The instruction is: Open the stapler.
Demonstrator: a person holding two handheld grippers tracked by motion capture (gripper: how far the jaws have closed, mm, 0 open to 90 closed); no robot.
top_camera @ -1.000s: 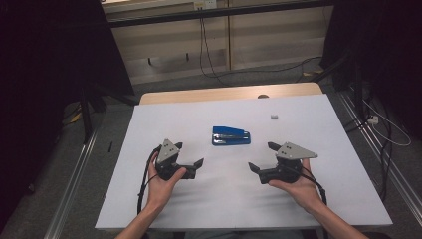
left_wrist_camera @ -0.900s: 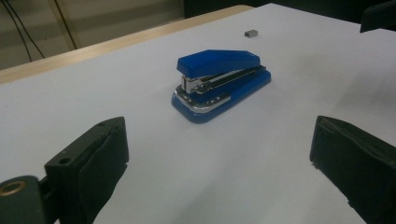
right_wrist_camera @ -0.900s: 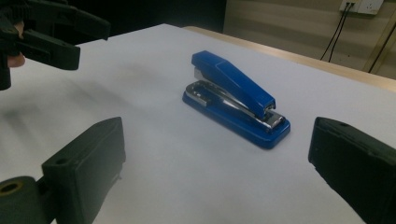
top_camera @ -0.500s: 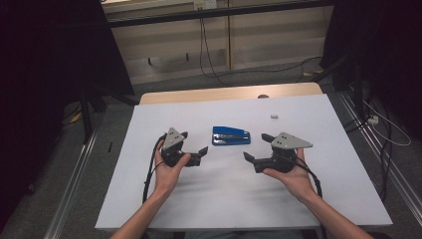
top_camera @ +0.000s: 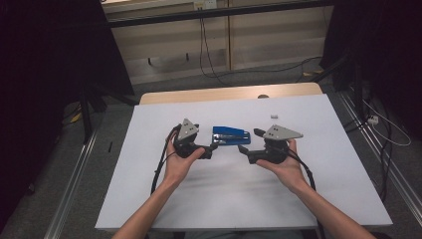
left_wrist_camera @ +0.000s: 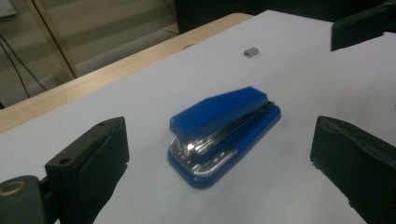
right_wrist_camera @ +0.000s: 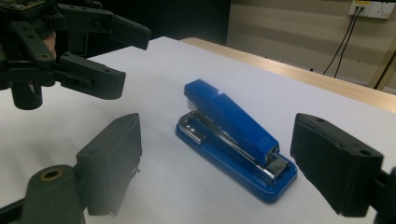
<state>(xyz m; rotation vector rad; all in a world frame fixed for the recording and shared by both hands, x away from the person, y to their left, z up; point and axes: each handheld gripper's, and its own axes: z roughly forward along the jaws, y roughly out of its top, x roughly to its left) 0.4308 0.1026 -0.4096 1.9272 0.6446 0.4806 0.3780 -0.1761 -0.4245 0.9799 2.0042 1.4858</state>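
A blue stapler [top_camera: 231, 135] lies flat in the middle of the white table top [top_camera: 224, 199]. My left gripper [top_camera: 213, 149] stands open just left of it, jaws pointing at its left end. In the left gripper view the stapler [left_wrist_camera: 229, 126] lies ahead between the two wide-apart pads [left_wrist_camera: 100, 154], untouched. My right gripper [top_camera: 249, 140] is open just right of the stapler. In the right gripper view the stapler [right_wrist_camera: 233, 130] lies ahead between that gripper's spread pads [right_wrist_camera: 338, 158], and the left gripper [right_wrist_camera: 128, 58] shows at top left.
A small grey block [top_camera: 273, 115] [left_wrist_camera: 251, 51] lies on the white surface behind and right of the stapler. A wooden table strip [top_camera: 229, 93] runs along the far edge. Cables hang on the wall behind, and metal rails flank the table.
Both hands have moved forward and inward, bringing the two open grippers from the near middle of the table up to either end of the stapler. The stapler has not moved.
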